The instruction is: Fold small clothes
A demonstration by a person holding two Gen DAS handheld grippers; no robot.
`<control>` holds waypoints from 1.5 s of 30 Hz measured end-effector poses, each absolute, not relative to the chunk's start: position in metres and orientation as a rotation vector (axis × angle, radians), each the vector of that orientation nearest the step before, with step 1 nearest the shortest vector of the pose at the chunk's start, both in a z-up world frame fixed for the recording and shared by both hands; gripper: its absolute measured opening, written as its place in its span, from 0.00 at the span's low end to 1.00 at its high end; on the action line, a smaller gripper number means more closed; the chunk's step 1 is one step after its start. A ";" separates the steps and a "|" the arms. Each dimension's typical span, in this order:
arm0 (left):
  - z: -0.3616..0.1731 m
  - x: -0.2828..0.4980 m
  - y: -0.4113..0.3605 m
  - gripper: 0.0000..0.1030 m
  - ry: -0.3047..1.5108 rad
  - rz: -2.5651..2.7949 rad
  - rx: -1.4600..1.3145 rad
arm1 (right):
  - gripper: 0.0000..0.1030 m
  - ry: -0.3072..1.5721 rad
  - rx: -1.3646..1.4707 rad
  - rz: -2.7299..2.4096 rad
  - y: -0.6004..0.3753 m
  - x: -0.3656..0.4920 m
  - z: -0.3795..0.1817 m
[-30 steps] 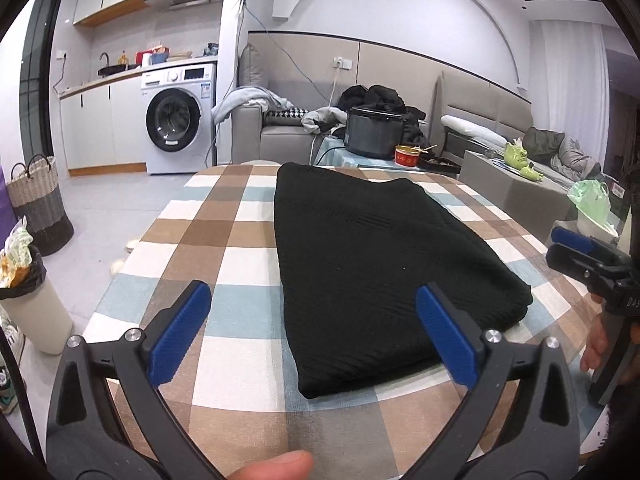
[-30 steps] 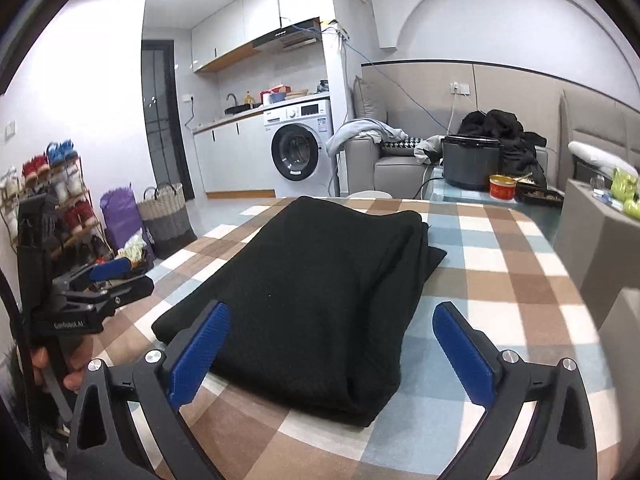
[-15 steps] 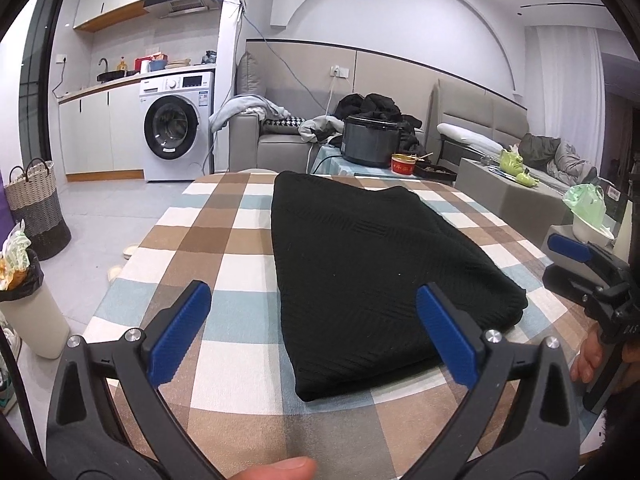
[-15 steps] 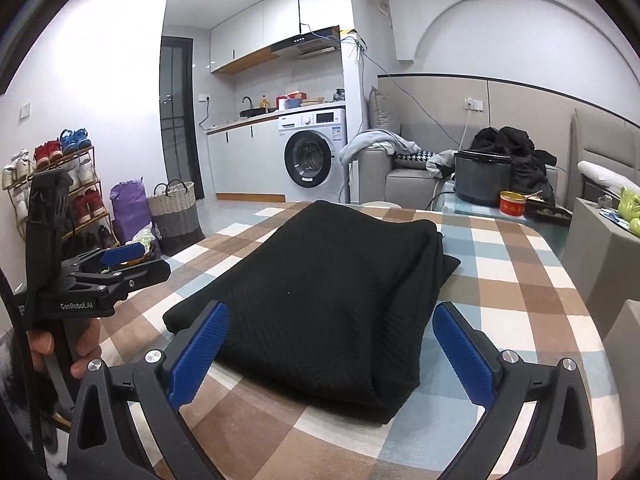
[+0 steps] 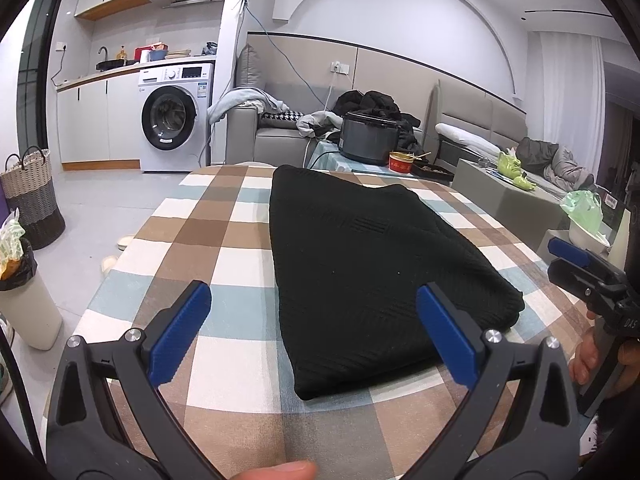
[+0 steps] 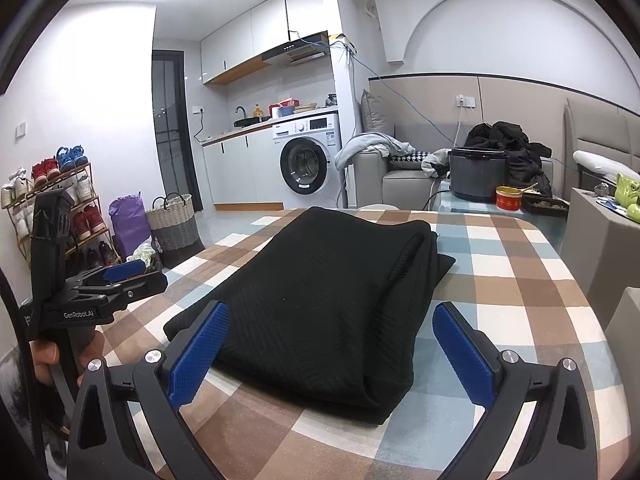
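Observation:
A black knit garment (image 5: 368, 264) lies folded into a long rectangle on the checked tablecloth (image 5: 208, 248); it also shows in the right wrist view (image 6: 320, 304). My left gripper (image 5: 316, 320) is open and empty, held above the table in front of the garment's near end. My right gripper (image 6: 332, 340) is open and empty, held above the garment's near corner. Each gripper shows in the other's view: the right one (image 5: 576, 264) at the right edge, the left one (image 6: 116, 276) at the left edge.
A dark cooker pot (image 5: 368, 140) and a red can (image 5: 402, 161) stand on a side table beyond the far table edge. A sofa with clothes (image 5: 280, 120), a washing machine (image 5: 172, 120), a woven basket (image 5: 34, 196) and a bin (image 5: 24, 296) surround the table.
Both grippers have lifted and drawn back slightly from the garment, staying open. The garment has not moved.

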State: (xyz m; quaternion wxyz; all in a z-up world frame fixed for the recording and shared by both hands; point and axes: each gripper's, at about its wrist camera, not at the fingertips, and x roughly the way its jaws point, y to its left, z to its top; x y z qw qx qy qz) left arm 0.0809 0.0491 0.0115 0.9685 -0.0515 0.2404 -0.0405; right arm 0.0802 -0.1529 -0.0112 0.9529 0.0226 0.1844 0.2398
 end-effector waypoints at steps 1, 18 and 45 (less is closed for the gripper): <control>0.012 0.082 0.049 0.99 0.487 -0.081 -0.104 | 1.00 0.376 0.046 0.489 -0.153 0.081 -0.012; 0.011 0.081 0.049 0.99 0.487 -0.081 -0.106 | 1.00 0.379 0.048 0.484 -0.154 0.080 -0.012; 0.012 0.081 0.049 0.99 0.486 -0.081 -0.108 | 1.00 0.383 0.051 0.484 -0.154 0.079 -0.012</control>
